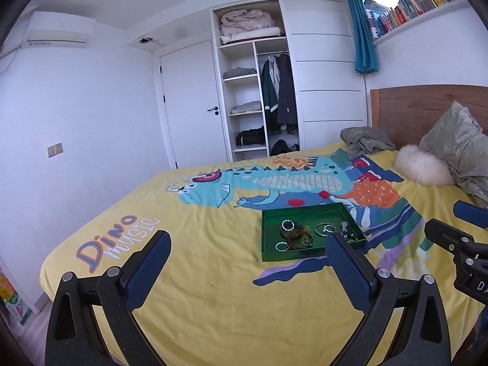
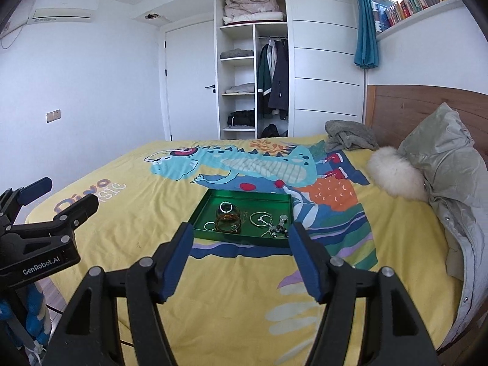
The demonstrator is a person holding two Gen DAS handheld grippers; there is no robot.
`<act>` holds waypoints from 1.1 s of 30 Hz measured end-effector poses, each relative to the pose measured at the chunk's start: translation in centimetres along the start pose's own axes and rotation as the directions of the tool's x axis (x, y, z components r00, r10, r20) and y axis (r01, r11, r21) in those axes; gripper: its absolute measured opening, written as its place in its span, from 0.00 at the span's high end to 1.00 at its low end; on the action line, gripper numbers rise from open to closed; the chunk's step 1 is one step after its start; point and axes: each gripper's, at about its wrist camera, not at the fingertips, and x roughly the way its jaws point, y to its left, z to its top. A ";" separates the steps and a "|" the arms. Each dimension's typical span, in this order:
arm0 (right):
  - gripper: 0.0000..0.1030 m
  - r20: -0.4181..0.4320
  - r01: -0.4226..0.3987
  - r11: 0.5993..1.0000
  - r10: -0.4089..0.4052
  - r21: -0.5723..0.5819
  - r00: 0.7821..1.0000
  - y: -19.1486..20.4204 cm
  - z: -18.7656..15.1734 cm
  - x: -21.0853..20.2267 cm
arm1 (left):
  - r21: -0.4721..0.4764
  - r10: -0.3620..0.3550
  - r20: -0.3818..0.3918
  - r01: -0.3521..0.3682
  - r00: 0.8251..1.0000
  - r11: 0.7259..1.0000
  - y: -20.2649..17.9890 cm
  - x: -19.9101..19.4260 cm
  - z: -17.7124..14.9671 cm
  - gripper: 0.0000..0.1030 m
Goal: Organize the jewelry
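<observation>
Left claw point(image 1: 248, 245): jaws wide, nothing between. Right claw point(image 2: 241, 235): jaws partly spread, empty. Both hover above bed point(image 2: 213, 289), short of green tray point(image 2: 244, 238). Tray lies on yellow dinosaur cover, holds amber bangle point(image 2: 228, 222), silver rings, bracelets, watch point(image 2: 282, 219).

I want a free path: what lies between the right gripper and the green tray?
Only bare bedspread lies between the right gripper and the tray; the right wrist view shows this.
</observation>
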 end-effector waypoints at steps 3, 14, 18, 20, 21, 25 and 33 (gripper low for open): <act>0.38 0.010 0.000 1.000 0.000 -0.007 1.000 0.6 -0.7 -1.5 | 0.008 0.006 0.025 -0.007 1.000 1.000 -0.1 -1.6 -0.4 0.00; 0.38 0.041 0.019 1.000 -0.019 0.003 0.999 0.8 -2.4 -5.3 | -0.011 -0.009 0.078 0.010 0.997 1.000 0.6 -5.9 -1.4 0.00; 0.38 0.052 0.039 0.999 -0.038 -0.010 0.998 0.9 -2.8 -6.2 | -0.026 -0.008 0.087 0.011 0.996 1.000 1.1 -6.6 -1.8 0.00; 0.37 0.064 0.055 0.998 -0.053 -0.017 0.996 0.9 -2.8 -6.7 | -0.038 -0.004 0.087 0.007 0.996 0.999 1.3 -6.6 -2.0 0.00; 0.37 0.070 0.064 0.998 -0.062 -0.019 0.996 0.9 -2.9 -6.7 | -0.042 -0.003 0.086 0.006 0.996 0.999 1.4 -6.6 -2.1 0.00; 0.35 0.070 0.072 0.997 -0.071 -0.016 0.995 1.1 -3.2 -6.6 | -0.045 -0.001 0.080 0.004 0.997 0.999 1.4 -6.5 -2.4 0.00; 0.32 0.074 0.074 0.997 -0.073 -0.011 0.995 1.1 -3.8 -6.4 | -0.051 -0.003 0.073 0.007 0.997 0.999 1.4 -6.6 -2.7 0.00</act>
